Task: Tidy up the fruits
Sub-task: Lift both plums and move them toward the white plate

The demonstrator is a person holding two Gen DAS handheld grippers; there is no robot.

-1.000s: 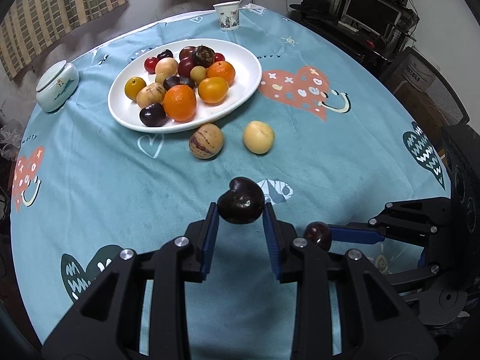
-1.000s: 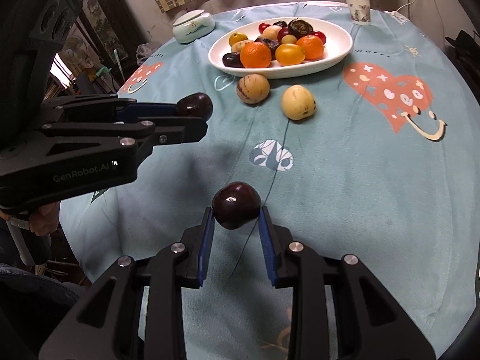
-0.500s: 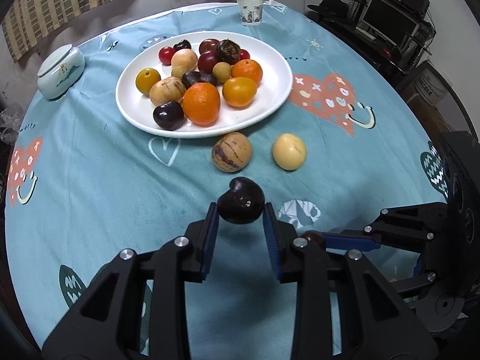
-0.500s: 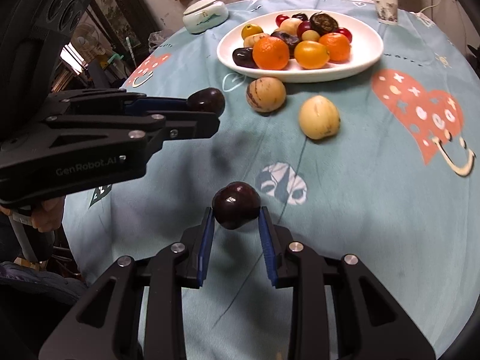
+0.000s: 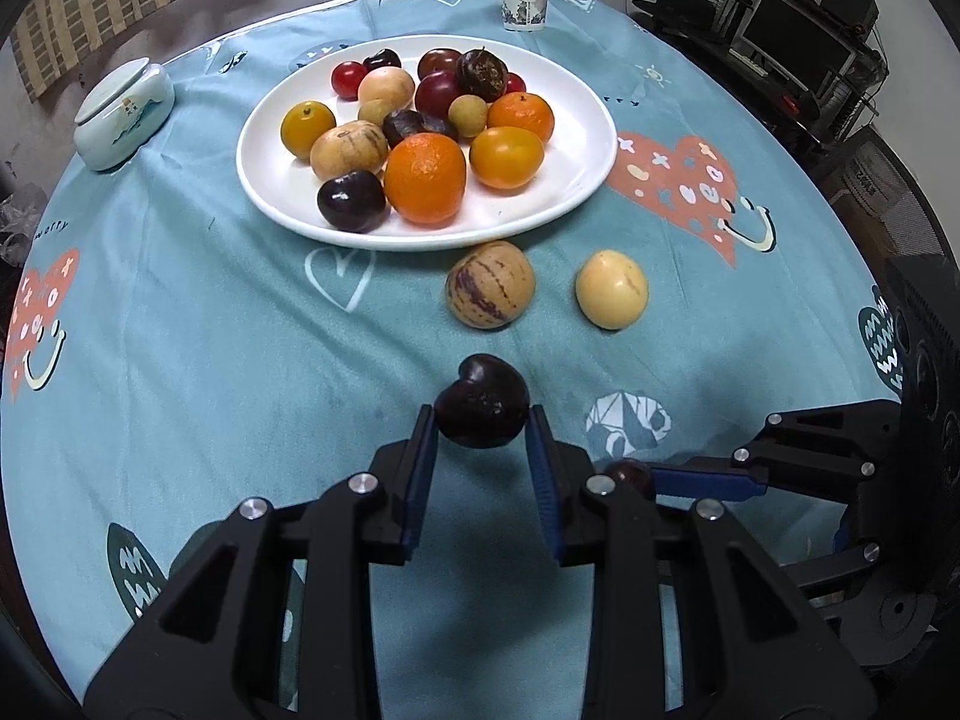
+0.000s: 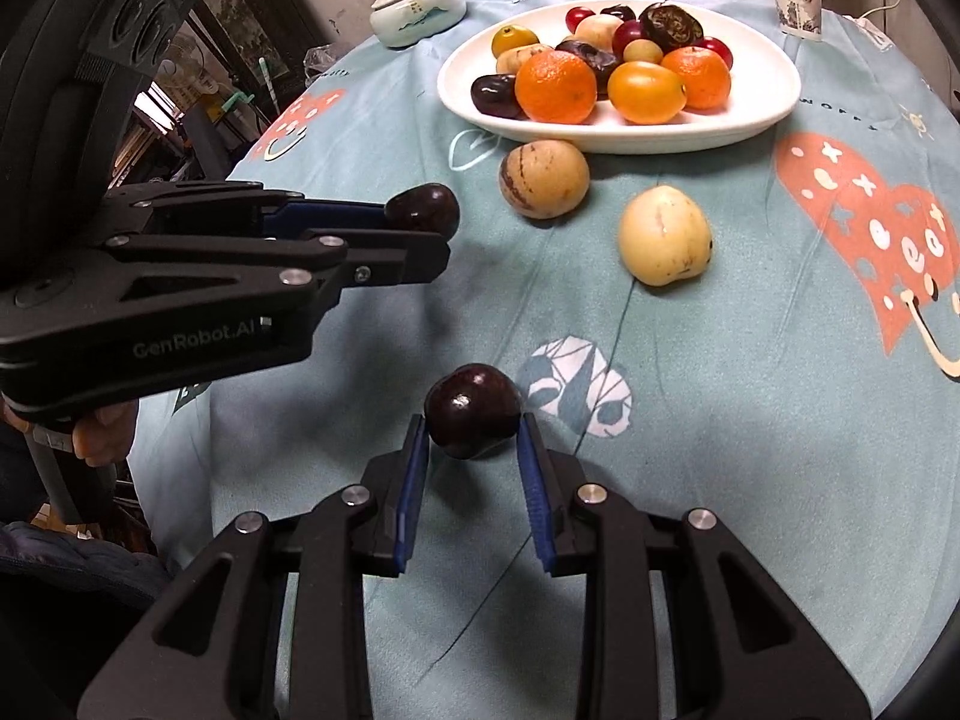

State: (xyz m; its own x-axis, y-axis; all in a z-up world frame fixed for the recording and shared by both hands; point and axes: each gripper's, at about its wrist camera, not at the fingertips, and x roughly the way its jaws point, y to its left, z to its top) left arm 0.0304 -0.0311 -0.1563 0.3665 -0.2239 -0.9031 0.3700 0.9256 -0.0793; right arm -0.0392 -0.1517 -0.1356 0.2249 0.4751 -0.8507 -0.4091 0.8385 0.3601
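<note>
A round table wears a blue cloth point(image 5: 180, 330) with hearts. From the left sit a small lidded jar point(image 5: 123, 114), a white plate point(image 5: 576, 114) of fruit, then a paper cup point(image 5: 523, 0). The left gripper point(image 5: 482, 420) squeezes a dark plum point(image 5: 482, 402). The right gripper point(image 6: 472, 429) squeezes another plum point(image 6: 472, 409). Both hang over the cloth.

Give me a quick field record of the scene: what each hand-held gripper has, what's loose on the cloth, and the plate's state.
left hand-held gripper: shut on a dark plum
right hand-held gripper: shut on a second dark plum
loose on cloth: striped fruit near the plate rim; pale yellow fruit beside it, apart
plate: white, holds a mixed pile of fruit, with bare space on its right side
other items: paper cup, lidded jar
</note>
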